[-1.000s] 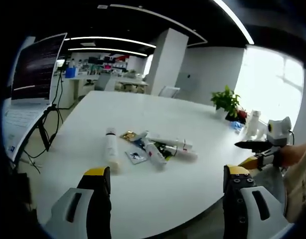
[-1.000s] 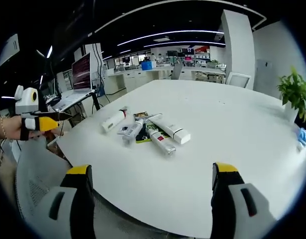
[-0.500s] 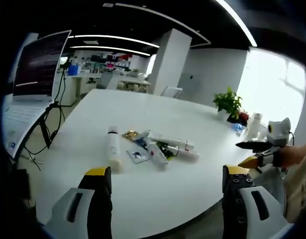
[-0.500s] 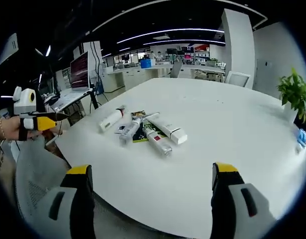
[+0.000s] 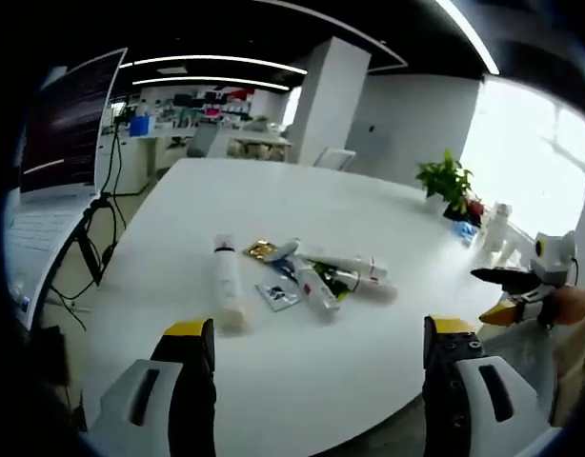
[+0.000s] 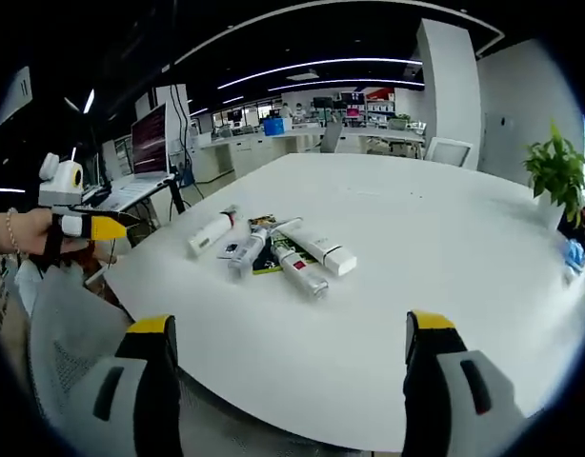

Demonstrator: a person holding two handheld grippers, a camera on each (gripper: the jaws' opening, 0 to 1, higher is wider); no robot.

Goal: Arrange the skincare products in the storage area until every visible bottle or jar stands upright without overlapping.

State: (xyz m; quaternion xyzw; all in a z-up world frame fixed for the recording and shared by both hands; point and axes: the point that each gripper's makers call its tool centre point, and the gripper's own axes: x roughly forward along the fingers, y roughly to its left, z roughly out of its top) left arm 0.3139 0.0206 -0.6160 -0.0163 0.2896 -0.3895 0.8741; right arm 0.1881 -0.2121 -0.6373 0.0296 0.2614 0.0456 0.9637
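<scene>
Several skincare tubes lie flat in a loose pile on the white table. A white bottle lies apart from the pile. A long white tube crosses others, among them a tube with a red band and a grey tube. Flat sachets lie under them. My left gripper is open, well short of the pile, and shows from the side in the right gripper view. My right gripper is open, also short of the pile, and appears at the left gripper view's right edge.
A laptop on a stand with cables stands off the table's left side. A potted plant and small bottles sit at the table's far corner. A grey chair back is near the table edge. Desks fill the office behind.
The left view has shifted slightly nearer and downward over the table. The left gripper seen in the right view has risen a little. The products have not moved.
</scene>
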